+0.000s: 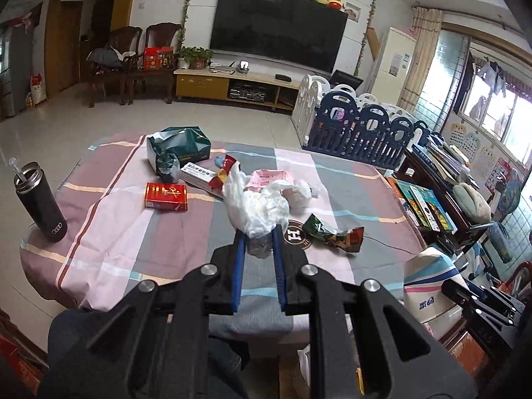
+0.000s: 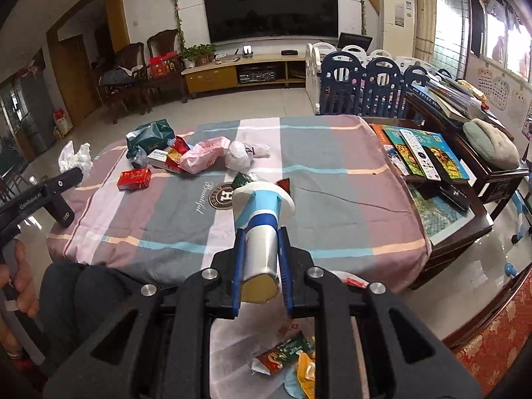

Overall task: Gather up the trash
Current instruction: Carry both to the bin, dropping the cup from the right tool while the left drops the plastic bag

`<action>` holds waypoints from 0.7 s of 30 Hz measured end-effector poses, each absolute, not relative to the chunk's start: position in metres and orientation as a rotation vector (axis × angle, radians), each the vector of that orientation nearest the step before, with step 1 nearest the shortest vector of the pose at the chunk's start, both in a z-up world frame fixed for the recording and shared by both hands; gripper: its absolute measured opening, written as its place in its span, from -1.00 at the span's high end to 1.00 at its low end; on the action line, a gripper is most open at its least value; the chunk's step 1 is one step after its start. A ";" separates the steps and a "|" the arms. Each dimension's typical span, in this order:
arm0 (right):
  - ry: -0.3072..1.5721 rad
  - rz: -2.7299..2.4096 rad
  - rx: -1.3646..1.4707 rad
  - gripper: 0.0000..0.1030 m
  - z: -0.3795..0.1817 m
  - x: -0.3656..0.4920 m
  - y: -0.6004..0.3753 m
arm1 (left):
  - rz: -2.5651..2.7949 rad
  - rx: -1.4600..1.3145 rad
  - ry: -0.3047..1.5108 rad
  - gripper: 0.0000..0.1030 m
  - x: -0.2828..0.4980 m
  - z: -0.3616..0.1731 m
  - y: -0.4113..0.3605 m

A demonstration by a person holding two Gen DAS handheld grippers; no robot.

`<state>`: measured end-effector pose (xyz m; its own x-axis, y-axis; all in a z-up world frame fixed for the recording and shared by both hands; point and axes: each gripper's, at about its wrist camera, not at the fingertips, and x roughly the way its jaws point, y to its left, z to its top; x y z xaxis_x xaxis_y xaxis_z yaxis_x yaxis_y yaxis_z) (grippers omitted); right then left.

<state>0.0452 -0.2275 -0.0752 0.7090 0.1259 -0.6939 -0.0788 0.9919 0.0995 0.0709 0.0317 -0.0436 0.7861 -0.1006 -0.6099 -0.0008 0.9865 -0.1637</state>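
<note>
Left gripper (image 1: 259, 232) is clamping a crumpled white plastic bag (image 1: 256, 206) above the worktop (image 1: 133, 232). Right gripper (image 2: 261, 232) is pinching a paper cup (image 2: 259, 219), squashed, contents unseen. Black tumbler (image 1: 41, 202) with straw is standing at the worktop's left edge; wrappers (image 1: 335, 232) are lying near the middle.

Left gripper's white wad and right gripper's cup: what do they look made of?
White wad: thin plastic film, probably a bag; glossy, translucent, finely crumpled. Cup, in the right gripper: likely coated paper; matte white with blue bands, rolled rim, squashed flat where pinched. The left gripper pinches the wad.
</note>
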 end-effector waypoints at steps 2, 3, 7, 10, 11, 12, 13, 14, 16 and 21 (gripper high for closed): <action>0.823 0.101 0.062 0.62 -0.090 0.039 -0.236 | -0.083 -0.139 0.677 0.67 0.062 -0.048 0.020; 0.847 0.094 0.062 0.62 -0.097 0.037 -0.239 | -0.096 -0.128 0.685 0.67 0.059 -0.050 0.014; 0.949 0.038 0.048 0.62 -0.131 0.028 -0.252 | -0.163 -0.108 0.729 0.67 0.050 -0.063 -0.006; 1.024 -0.016 0.049 0.62 -0.158 0.025 -0.265 | -0.206 -0.095 0.748 0.67 0.046 -0.070 -0.017; 1.059 -0.031 0.064 0.62 -0.168 0.024 -0.270 | -0.220 -0.092 0.752 0.67 0.045 -0.071 -0.020; 1.092 -0.043 0.083 0.61 -0.177 0.024 -0.275 | -0.230 -0.090 0.756 0.67 0.046 -0.073 -0.022; 1.133 -0.060 0.113 0.60 -0.188 0.025 -0.281 | -0.238 -0.089 0.760 0.67 0.046 -0.075 -0.024; 1.170 -0.075 0.143 0.55 -0.197 0.025 -0.287 | -0.249 -0.090 0.768 0.67 0.046 -0.077 -0.026; 1.215 -0.093 0.206 0.49 -0.209 0.025 -0.296 | -0.273 -0.099 0.787 0.67 0.047 -0.081 -0.029; 1.169 -0.130 0.280 -0.20 -0.201 0.021 -0.307 | -0.321 -0.131 0.845 0.67 0.054 -0.096 -0.033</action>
